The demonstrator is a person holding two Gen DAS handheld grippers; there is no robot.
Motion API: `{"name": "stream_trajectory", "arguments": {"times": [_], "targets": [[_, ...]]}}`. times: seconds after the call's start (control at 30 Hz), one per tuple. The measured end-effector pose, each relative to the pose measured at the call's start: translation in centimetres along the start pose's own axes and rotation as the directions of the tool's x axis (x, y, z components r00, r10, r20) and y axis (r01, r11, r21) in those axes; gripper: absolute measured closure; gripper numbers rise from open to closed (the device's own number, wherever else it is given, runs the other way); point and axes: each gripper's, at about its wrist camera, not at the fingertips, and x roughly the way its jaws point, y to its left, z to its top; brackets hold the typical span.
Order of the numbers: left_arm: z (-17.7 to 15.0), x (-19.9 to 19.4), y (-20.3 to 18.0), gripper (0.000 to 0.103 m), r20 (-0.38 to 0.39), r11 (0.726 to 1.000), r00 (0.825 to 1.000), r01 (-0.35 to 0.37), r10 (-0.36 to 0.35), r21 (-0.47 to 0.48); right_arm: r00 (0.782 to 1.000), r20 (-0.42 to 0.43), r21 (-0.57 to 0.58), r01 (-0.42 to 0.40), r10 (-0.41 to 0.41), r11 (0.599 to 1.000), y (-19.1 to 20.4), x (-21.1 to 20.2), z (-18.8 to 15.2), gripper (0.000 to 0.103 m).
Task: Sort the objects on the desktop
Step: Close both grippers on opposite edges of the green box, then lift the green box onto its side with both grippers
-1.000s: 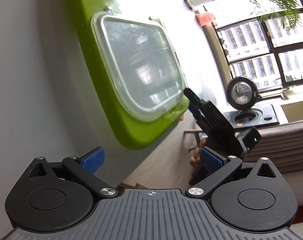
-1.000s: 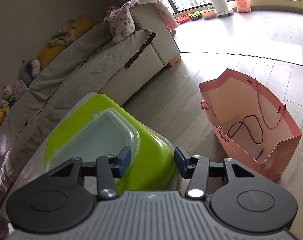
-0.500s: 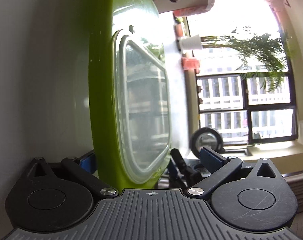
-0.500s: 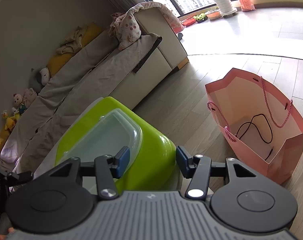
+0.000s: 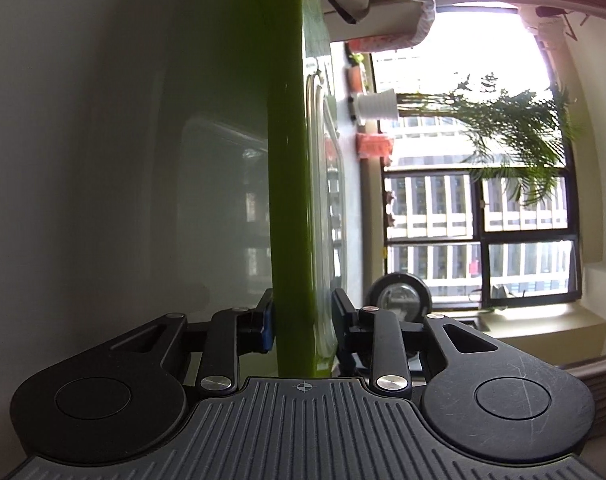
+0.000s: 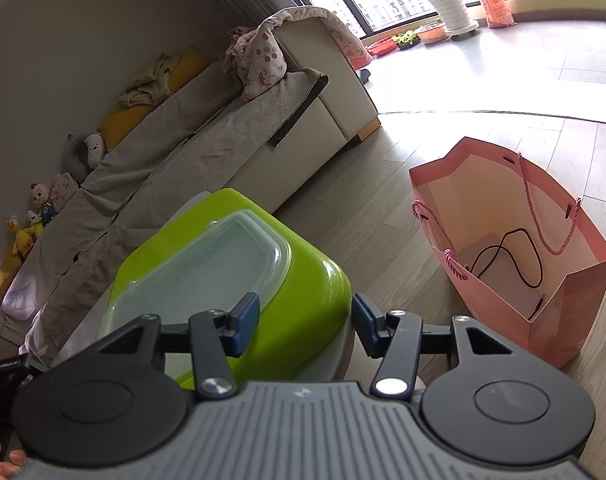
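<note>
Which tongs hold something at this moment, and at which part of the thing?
The left tongs grip the green tray by its edge. The right tongs are open and hold nothing.

A tray (image 6: pixel 287 300) is sitting at the table's (image 6: pixel 339 356) rounded corner, with a lidded container (image 6: pixel 223 264) resting on it. In the left wrist view the tray's edge (image 5: pixel 291 200) is lying between the left gripper's (image 5: pixel 303 316) two fingers. The right gripper (image 6: pixel 303 320) is hanging over the tray's near corner. A paper bag (image 6: pixel 515 256) is standing on the floor to the right of the table, a cable (image 6: pixel 511 256) lying inside it. A sofa (image 6: pixel 207 148) is standing behind the table.
</note>
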Motion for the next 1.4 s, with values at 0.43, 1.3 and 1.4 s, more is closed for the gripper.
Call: {"name": "stream_trajectory", "arguments": {"times": [0.43, 1.3, 1.4], "targets": [[0.5, -1.5, -0.8, 0.078, -0.032, 0.999, 0.999, 0.013, -0.014, -0.036, 0.918, 0.062, 0.665, -0.331, 0.392, 0.67, 2.0, -7.1, -8.9, 0.034], [-0.4, -8.3, 0.0, 0.027, 0.113, 0.985, 0.993, 0.034, -0.015, -0.169, 0.877, 0.051, 0.796, -0.325, 0.478, 0.511, 4.5, -1.1, -10.6, 0.079], [-1.9, -8.8, 0.0, 0.017, 0.105, 0.983, 0.994, 0.037, -0.018, -0.18, 0.85, 0.008, 0.821, -0.306, 0.526, 0.482, 4.0, -3.6, -11.8, 0.081]]}}
